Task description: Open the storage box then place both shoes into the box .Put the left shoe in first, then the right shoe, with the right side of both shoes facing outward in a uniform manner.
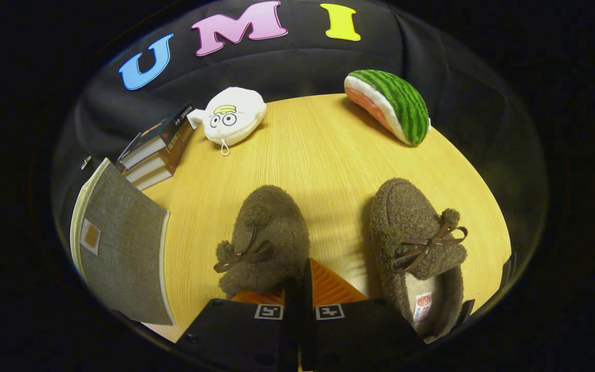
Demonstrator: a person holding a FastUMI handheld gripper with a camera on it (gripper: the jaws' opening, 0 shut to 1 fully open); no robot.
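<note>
Both shoes stood on the tabletop (323, 155), so neither had gone into the box (122, 243) yet. The box, a grey fabric one, sat off to the left of the tool (298, 297), beside a stack of books (155, 150); what faced the camera looked like its lid or a flat side, and whether it was open could not be told from here. The tool's fingers were pressed together with no visible gap, and nothing was seen pinched between them. The left shoe (266, 243) lay just ahead of the fingers, its heel end touching or overlapping them, while the right shoe (416, 248) stood beside it to the right, a strip of bare wood between the two. A white plush (233, 119) and a watermelon plush (390, 103) lay well beyond. By this showing the task was at or near its start: opening the box, then loading left shoe and right shoe, all seemed left to do.
</note>
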